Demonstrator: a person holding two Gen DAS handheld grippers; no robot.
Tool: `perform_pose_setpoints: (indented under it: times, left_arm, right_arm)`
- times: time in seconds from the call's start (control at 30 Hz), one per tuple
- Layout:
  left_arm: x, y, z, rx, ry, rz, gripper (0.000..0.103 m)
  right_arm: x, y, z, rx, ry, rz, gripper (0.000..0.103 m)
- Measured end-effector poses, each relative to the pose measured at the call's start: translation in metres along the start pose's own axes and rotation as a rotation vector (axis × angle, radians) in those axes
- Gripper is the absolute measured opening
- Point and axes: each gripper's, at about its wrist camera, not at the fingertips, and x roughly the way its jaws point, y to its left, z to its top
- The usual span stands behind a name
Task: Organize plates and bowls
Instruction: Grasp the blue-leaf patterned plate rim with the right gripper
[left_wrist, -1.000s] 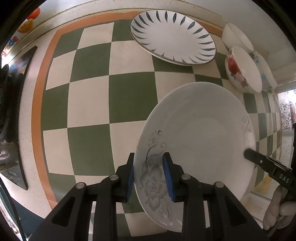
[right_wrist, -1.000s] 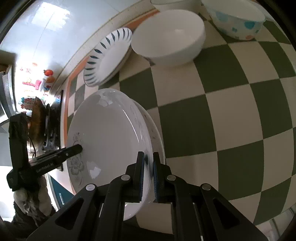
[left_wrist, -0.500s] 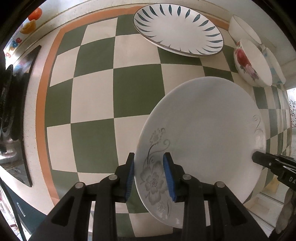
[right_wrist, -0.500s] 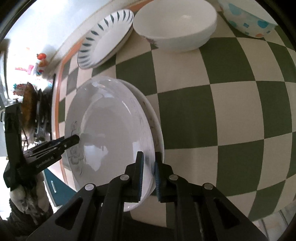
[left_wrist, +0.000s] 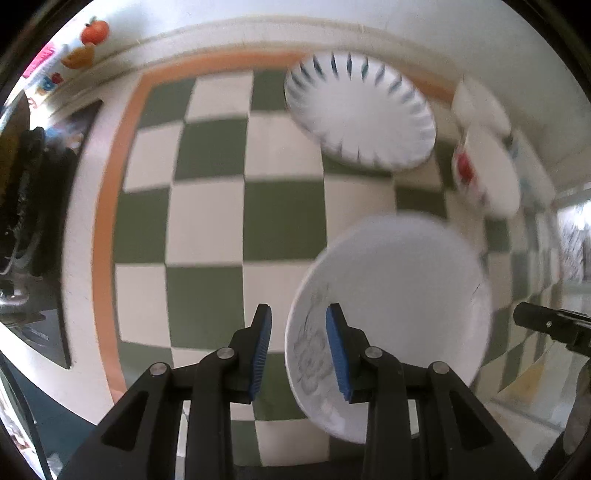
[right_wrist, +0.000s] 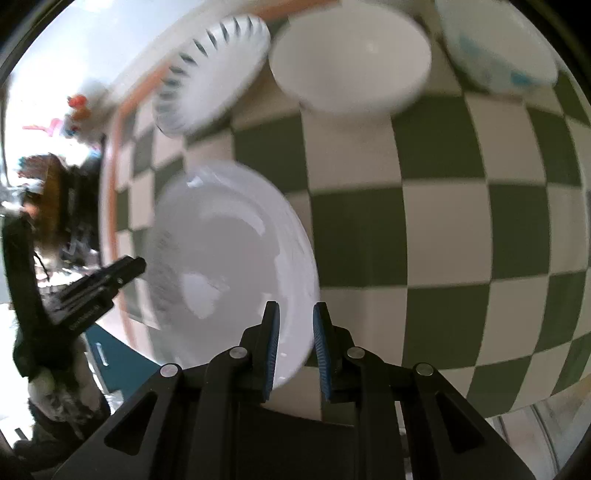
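Note:
A white plate with a grey flower print (left_wrist: 399, 306) lies on the checked cloth (left_wrist: 207, 221), blurred in both views. My left gripper (left_wrist: 298, 312) hangs above its near rim. That rim shows in the gap between the blue pads (left_wrist: 263, 347), clear of the left one. My right gripper (right_wrist: 296, 310) is over the opposite rim of the plate (right_wrist: 221, 266). Its jaws are opening, with the plate's edge between them and not pressed. Each gripper also shows in the other's view: the right gripper (left_wrist: 550, 325) and the left gripper (right_wrist: 107, 277).
A white plate with dark blue dashes (left_wrist: 360, 110) lies at the back. Beside it stand a red-flowered bowl (left_wrist: 487, 173), a plain white bowl (right_wrist: 351, 59) and a blue-spotted bowl (right_wrist: 498, 44). A dark stove (left_wrist: 22, 206) borders the cloth's orange edge at the left.
The right gripper's pads, pinched on the plate rim a second ago, have parted. Both grippers have risen, so the plate looks smaller and farther. The gap at the left pads has widened.

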Motion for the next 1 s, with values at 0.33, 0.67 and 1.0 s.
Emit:
perform_pose_setpoints:
  times: [0.33,0.67,1.0]
  left_arm:
    - [-0.003,0.028,0.117,-0.14,-0.044,-0.05,0.032]
    - [0.071,0.043,0.176,-0.181,0.082,-0.052,0.032]
    - [0.092,0.038,0.181,-0.147,0.078,-0.076,0.016]
  right_arm:
    - [-0.042,0.042,0.135,-0.062,-0.12,0.089,0.046]
    - [0.038,0.041,0.237,-0.072,-0.018,-0.059,0.046]
    - [0.08,0.035,0.259,-0.053,0.006,-0.084,0.013]
